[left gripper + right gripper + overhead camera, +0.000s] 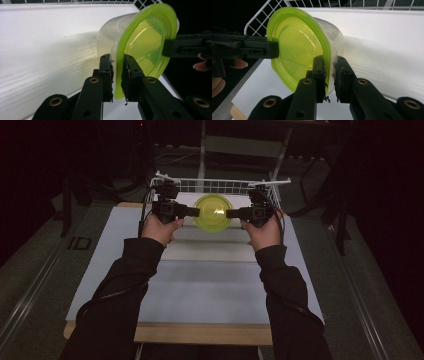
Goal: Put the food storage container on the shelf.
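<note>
Holding a clear container [213, 213] with green lid [147, 47], left gripper [117, 72] and right gripper [329, 72] each clamped on its rim, contents unclear

A clear plastic tub [213, 213] with a lime-green lid [294, 47] is held up off the table, upper middle of the frame, tipped sideways.

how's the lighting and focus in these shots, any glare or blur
High view: dark surroundings, lit white table, a glare spot on the green lid. Left gripper view: the tabletop is washed out, the claw soft up close. Right gripper view: the lid glows, backlit.
</note>
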Demonstrator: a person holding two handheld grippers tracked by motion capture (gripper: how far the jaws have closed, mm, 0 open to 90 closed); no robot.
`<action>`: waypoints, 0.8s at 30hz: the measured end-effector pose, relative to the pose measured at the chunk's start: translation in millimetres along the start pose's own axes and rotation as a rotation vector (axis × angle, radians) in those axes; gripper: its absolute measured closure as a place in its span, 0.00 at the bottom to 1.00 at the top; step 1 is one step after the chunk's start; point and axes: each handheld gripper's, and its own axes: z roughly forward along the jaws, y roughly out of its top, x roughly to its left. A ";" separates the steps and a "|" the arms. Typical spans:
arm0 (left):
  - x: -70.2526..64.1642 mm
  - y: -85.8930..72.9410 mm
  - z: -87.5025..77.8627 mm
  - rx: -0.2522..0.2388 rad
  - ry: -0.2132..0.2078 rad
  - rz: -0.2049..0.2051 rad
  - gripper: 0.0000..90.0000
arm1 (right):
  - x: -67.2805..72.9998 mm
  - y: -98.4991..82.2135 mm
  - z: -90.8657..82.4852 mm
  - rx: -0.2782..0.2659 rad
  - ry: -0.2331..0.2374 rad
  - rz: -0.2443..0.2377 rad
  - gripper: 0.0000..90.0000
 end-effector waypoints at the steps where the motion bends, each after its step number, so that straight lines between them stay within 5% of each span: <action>1: 0.4 0.6 0.8 -0.008 -0.005 0.003 0.89 | -2.0 1.0 0.3 0.005 0.007 0.008 0.89; 7: -0.3 7.9 6.5 -0.010 -0.004 0.013 0.81 | -6.6 8.9 3.8 0.011 -0.007 0.031 0.85; 8: -0.3 8.8 7.3 -0.013 -0.003 0.017 0.78 | -7.3 11.8 5.9 0.009 -0.009 0.034 0.75; 12: 2.3 12.6 15.7 -0.009 0.031 0.031 0.69 | -8.5 16.0 10.2 -0.016 -0.010 0.035 0.66; 20: 5.7 16.3 19.1 -0.052 0.081 0.046 0.49 | -13.9 17.9 20.8 -0.012 0.002 0.050 0.58; 23: 5.9 16.7 18.4 -0.056 0.073 0.041 0.47 | -14.2 18.0 21.8 -0.012 0.004 0.055 0.57; 24: 3.7 17.1 17.1 -0.067 0.100 0.060 0.47 | -14.3 18.1 22.1 -0.013 0.005 0.056 0.56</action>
